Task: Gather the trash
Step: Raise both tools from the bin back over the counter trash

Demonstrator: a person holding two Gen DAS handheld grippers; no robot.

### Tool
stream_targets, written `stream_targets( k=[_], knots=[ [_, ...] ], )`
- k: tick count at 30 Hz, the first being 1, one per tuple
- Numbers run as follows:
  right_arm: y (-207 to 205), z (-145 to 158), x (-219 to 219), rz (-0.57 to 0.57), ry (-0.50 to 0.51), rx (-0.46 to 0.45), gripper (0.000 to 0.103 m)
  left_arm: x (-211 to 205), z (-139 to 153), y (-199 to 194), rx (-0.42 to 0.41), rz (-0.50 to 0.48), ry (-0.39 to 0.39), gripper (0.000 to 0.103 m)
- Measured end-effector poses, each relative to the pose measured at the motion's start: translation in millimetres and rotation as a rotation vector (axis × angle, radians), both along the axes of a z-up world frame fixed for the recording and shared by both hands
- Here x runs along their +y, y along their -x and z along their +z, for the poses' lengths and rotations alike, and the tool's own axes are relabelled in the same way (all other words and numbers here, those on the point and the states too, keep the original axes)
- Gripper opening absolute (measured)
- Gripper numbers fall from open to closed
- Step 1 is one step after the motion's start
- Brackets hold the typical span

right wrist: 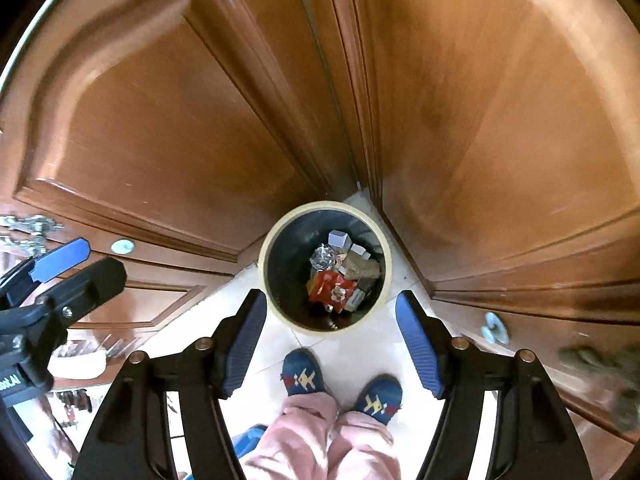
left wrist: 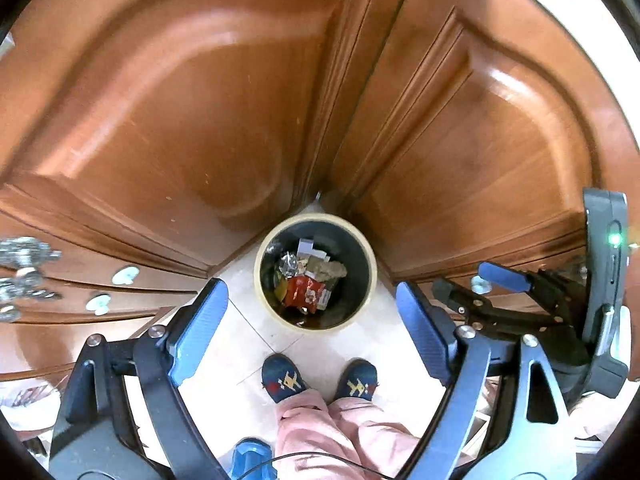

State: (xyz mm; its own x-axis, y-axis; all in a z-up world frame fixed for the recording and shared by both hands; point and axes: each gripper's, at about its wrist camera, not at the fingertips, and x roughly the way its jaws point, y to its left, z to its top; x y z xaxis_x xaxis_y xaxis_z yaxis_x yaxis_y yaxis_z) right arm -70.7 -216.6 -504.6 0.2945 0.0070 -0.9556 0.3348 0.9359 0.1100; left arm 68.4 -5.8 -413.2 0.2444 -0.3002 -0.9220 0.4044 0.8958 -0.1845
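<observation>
Trash (left wrist: 307, 282): lies in the bin (left wrist: 264, 280) on the floor, in the corner between cupboard doors. Both my jaws, left (left wrist: 310, 332) and right (right wrist: 331, 340), stand apart and empty high above it. Risk: any later piece let go from here may miss the rim and land by my feet (left wrist: 320, 378).

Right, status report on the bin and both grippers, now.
Left gripper open, empty. Right gripper open, empty. Trash bin on floor in cabinet corner, red wrapper and scraps inside. Nothing blocking; slippers beside it.

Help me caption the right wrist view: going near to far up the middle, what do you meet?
Pink trousers → blue slippers → floor tiles → trash bin → wooden cabinet doors.
</observation>
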Motion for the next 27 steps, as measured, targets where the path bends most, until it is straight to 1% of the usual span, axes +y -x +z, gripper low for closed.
stream_targets(
  k=[6, 7, 11, 12, 14, 16, 20, 27],
  knots=[
    [9.5, 66.3, 8.4, 0.039, 0.024, -0.032, 0.068, 16.9, 72.4, 18.8, -0.015, 0.026, 0.032, 0.085],
    [11.3, 76.3, 9.9, 0.044, 0.027, -0.038, 0.068, 19.0, 78.7, 21.4, -0.022, 0.027, 0.033, 0.085],
    [21.0, 126.5, 17.6, 0.064, 0.033, -0.073, 0.068, 23.4, 124.3, 32.0, -0.070, 0.040, 0.019, 0.089],
    [23.7, 140.2, 19.8, 0.070, 0.035, -0.083, 0.068, 22.5, 130.4, 33.4, -0.077, 0.044, 0.018, 0.089],
    [28.3, 162.5, 24.3, 0.086, 0.045, -0.096, 0.068, 26.0, 153.0, 35.9, -0.104, 0.059, 0.010, 0.089],
    [32.5, 193.8, 30.5, 0.112, 0.057, -0.122, 0.068, 28.3, 173.4, 37.8, -0.134, 0.073, 0.014, 0.089],
    [37.6, 253.9, 37.6, 0.158, 0.099, -0.203, 0.069, 35.8, 226.7, 43.1, -0.231, 0.099, 0.023, 0.089],
    [38.6, 370.9, 47.1, 0.235, 0.183, -0.401, 0.074, 44.3, 322.6, 41.3, -0.390, 0.154, 0.069, 0.089]
  ],
)
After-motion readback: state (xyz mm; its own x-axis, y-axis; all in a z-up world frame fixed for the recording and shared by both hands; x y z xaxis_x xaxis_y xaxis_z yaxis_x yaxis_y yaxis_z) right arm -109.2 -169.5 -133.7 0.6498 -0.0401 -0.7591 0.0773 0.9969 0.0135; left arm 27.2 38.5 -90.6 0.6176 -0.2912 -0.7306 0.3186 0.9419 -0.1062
